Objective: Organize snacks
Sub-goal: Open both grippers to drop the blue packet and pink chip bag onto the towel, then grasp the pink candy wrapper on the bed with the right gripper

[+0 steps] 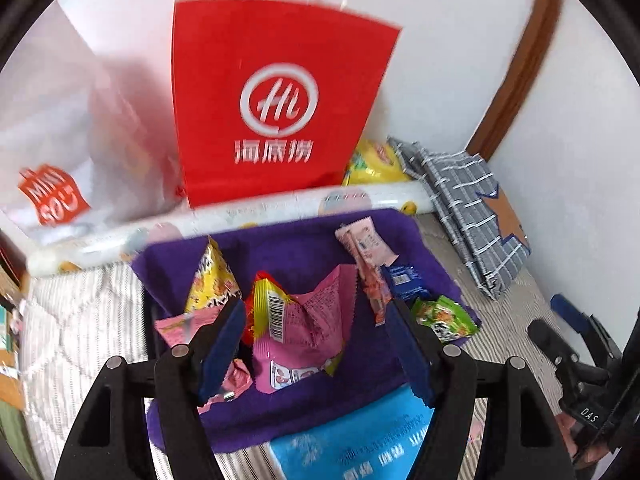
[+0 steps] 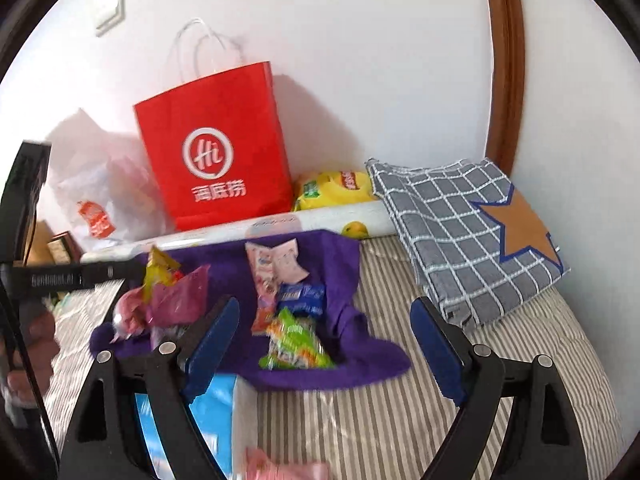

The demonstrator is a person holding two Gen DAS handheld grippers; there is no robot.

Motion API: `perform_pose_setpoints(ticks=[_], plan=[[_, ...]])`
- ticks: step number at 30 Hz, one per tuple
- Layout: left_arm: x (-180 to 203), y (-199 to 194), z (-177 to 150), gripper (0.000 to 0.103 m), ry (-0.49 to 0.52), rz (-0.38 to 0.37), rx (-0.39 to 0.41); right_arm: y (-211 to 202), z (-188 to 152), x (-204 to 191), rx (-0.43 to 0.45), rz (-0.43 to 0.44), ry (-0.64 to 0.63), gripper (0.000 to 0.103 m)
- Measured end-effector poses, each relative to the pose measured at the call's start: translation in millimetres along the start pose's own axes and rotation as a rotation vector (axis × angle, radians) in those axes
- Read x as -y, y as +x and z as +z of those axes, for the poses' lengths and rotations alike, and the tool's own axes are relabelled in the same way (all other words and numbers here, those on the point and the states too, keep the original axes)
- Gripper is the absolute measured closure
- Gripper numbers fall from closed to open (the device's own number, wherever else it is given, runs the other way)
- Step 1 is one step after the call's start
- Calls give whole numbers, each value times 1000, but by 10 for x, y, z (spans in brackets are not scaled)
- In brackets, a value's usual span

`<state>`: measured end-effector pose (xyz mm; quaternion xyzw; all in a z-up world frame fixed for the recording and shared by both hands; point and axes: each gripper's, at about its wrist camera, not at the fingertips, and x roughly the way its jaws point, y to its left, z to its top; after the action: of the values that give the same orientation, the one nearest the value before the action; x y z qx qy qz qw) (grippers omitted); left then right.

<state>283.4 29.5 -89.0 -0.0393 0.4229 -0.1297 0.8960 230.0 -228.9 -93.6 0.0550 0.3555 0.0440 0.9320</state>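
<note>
Where writing can be read: red paper bag point(image 1: 280, 108) at 12 o'clock against the wall, printed with a white circled "Hi" and three Chinese characters beneath; white plastic bag point(image 1: 60, 160) at 10 o'clock, red patch reading "MINI SO"; "DAS" on the right gripper point(image 2: 324, 340) body as seen from the left wrist. Snacks point(image 1: 304, 312) heaped on a purple cloth point(image 1: 280, 248) spread over striped bedding point(image 2: 400, 420): pink sachet with barcode on a yellow-red panel, yellow packet at 10 o'clock of the heap, pale pink sticks at 1 o'clock, blue wrapper and green packet at 3 o'clock; print too blurred to read. Light blue pack point(image 1: 352, 440) with white Chinese print at 6 o'clock, partly on the cloth. Yellow crisp bag point(image 2: 336, 188) behind a patterned roll, beside grey checked fabric point(image 2: 460, 232). Left gripper point(image 1: 316, 344) jaws apart over the heap, pink sachet between them, no pad seen pressing. Right gripper jaws wide apart, holding nothing, green packet between them on the cloth.
</note>
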Motion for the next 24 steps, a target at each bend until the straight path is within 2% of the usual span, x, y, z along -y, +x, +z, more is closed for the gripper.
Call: perform_pose_setpoints(ticks=[2,5,7,9,11,17,19,21,24], plan=[[42,-126,-79,33,13,2,19,-72,-106,25,-13,11,5,16],[109,-248,-253,33,39,18,7,-104,-292,8,-57,-27,-3,16],[107,-329,-404,33,35,32,14,-79,-436,-4,-90,19,1,18],[85,-378,-550,33,28,49,13,-54,-586,-36,-115,48,-7,31],[51,-427,-677,33,20,53,10,-17,-736,-99,-133,73,-54,37],[-150,-557,-1041,33,-53,62,-6,-56,-1065,-232,-149,175,-157,38],[-208,-595,-1136,33,-89,63,-5,-43,-1102,-297,-148,174,-201,37],[-251,-616,-1226,33,-116,59,-13,-2,-1141,-361,-151,134,-238,37],[-282,-642,-1352,33,-136,53,-17,65,-1204,-416,-173,142,-273,38]])
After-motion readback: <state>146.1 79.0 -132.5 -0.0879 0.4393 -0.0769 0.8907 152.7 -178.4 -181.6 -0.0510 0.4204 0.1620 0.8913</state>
